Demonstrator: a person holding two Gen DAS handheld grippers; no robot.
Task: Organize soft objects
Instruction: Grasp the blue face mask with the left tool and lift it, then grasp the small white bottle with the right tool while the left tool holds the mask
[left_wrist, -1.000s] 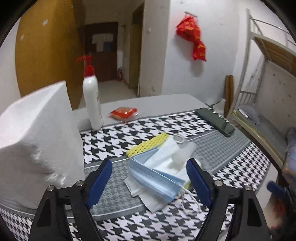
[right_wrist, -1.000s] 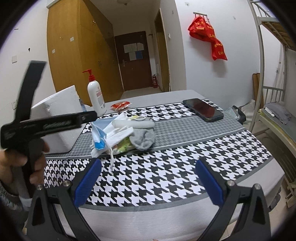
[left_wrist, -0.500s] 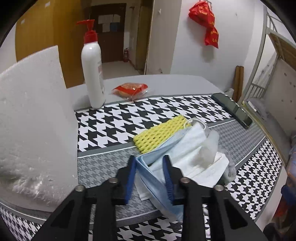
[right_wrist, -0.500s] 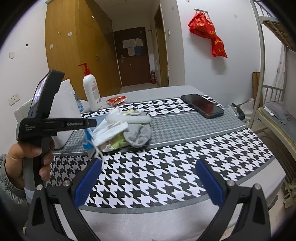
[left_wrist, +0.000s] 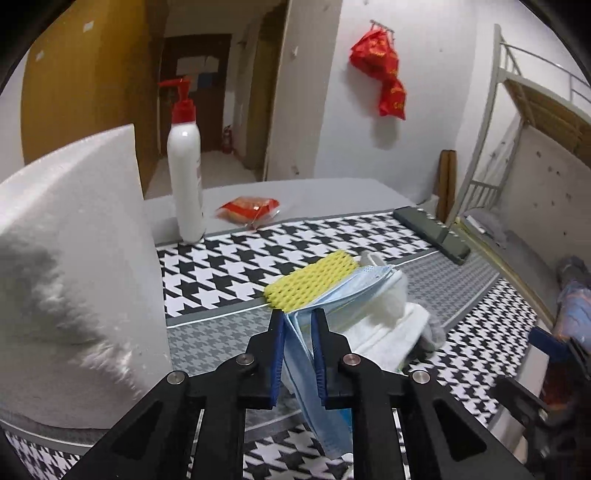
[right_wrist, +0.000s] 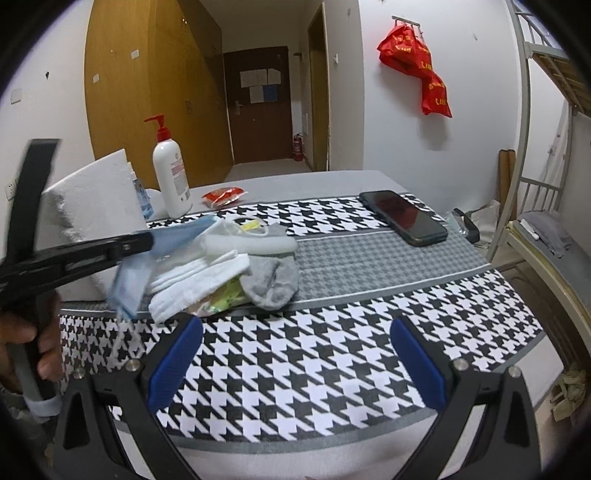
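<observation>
A pile of soft things lies mid-table: blue face masks (left_wrist: 325, 354), a yellow foam net (left_wrist: 310, 280), a white towel (left_wrist: 391, 332) and a grey sock (right_wrist: 273, 277). My left gripper (left_wrist: 298, 325) is shut on the blue face masks and holds them lifted off the pile; it shows from the side in the right wrist view (right_wrist: 147, 240), with the masks (right_wrist: 129, 284) hanging below it. My right gripper (right_wrist: 295, 354) is open and empty above the table's front part, apart from the pile.
A white foam box (left_wrist: 70, 273) stands at the left. A pump bottle (left_wrist: 184, 177) and a red snack packet (left_wrist: 247, 208) are behind the pile. A black phone (right_wrist: 402, 218) lies at the right. A bunk bed (right_wrist: 546, 229) stands beyond the table's right edge.
My left gripper closed on the blue face masks and has raised them off the pile. My right gripper has stayed open and almost still.
</observation>
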